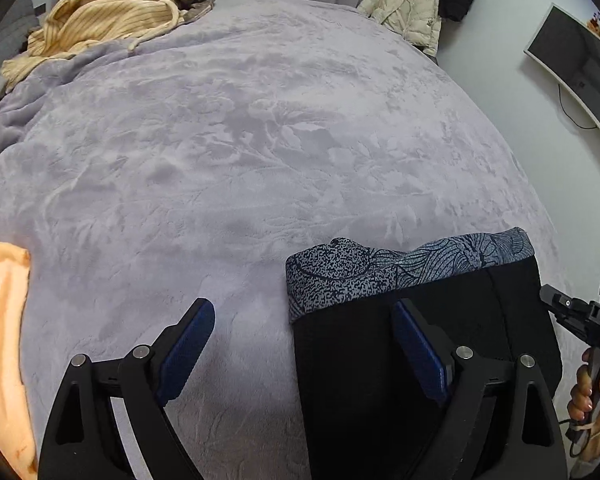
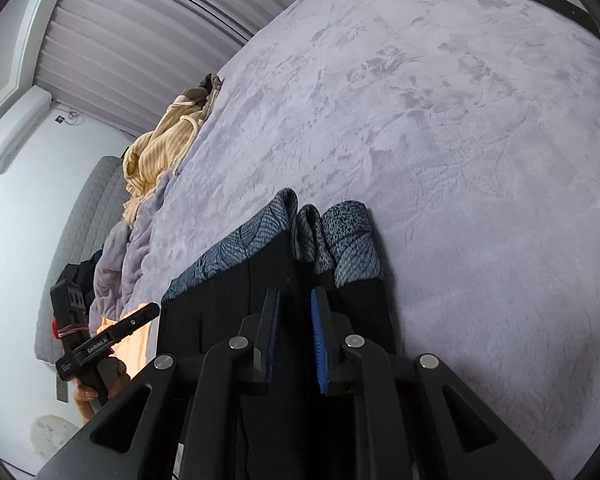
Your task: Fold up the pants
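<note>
Black pants (image 1: 348,360) with a blue-grey leaf-patterned waistband (image 1: 400,268) lie on the lavender bed cover (image 1: 240,140). My left gripper (image 1: 304,312) is open wide and empty; its right finger hangs over the black cloth, its left finger over bare cover. In the right wrist view the pants (image 2: 228,300) run toward the camera and the waistband (image 2: 332,236) is bunched into folds. My right gripper (image 2: 295,300) has its fingers a narrow gap apart over the black cloth just behind the waistband; whether cloth is pinched between them does not show.
A beige striped garment (image 1: 100,20) lies heaped at the bed's far left. A peach cloth (image 1: 4,340) lies at the near left edge. A pale puffer jacket (image 1: 408,4) sits at the far right corner. A monitor (image 1: 572,68) hangs on the right wall.
</note>
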The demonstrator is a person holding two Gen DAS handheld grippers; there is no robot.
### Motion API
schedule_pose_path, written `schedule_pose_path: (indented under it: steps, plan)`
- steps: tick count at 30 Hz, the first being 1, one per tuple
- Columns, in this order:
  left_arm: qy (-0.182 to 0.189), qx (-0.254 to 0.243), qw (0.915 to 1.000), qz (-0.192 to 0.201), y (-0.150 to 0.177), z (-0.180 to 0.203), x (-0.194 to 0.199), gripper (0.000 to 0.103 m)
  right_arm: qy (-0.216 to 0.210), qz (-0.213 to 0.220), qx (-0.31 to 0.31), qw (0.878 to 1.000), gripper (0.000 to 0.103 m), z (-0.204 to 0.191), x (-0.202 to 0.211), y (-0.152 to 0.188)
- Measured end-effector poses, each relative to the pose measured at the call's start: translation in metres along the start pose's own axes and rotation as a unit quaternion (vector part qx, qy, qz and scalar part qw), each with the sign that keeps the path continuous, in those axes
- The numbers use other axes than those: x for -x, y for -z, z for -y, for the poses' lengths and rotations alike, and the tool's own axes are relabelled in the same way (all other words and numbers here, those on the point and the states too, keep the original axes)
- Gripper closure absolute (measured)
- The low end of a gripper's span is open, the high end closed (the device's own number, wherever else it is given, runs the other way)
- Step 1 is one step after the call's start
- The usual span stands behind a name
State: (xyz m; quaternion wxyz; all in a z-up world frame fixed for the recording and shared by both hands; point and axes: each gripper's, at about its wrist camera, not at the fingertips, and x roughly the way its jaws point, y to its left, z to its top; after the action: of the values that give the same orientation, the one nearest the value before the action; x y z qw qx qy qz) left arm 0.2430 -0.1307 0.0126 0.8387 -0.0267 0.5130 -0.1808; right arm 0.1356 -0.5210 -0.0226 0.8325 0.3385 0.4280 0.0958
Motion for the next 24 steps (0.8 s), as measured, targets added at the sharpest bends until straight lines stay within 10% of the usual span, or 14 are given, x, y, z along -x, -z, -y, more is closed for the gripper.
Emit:
schedule_pose_path:
  steps: [14,24]
  plan:
    - [-0.059,-0.054,0.9968,0.012,0.029,0.026,0.021,0.012,0.063,0.003,0.09,0.994,0.037,-0.021,0.034,0.024]
    - [-0.047,-0.056,0.9973,-0.008,0.043,0.036,0.012,0.0,0.069,-0.009,0.102,0.992,0.022,-0.016,0.036,0.032]
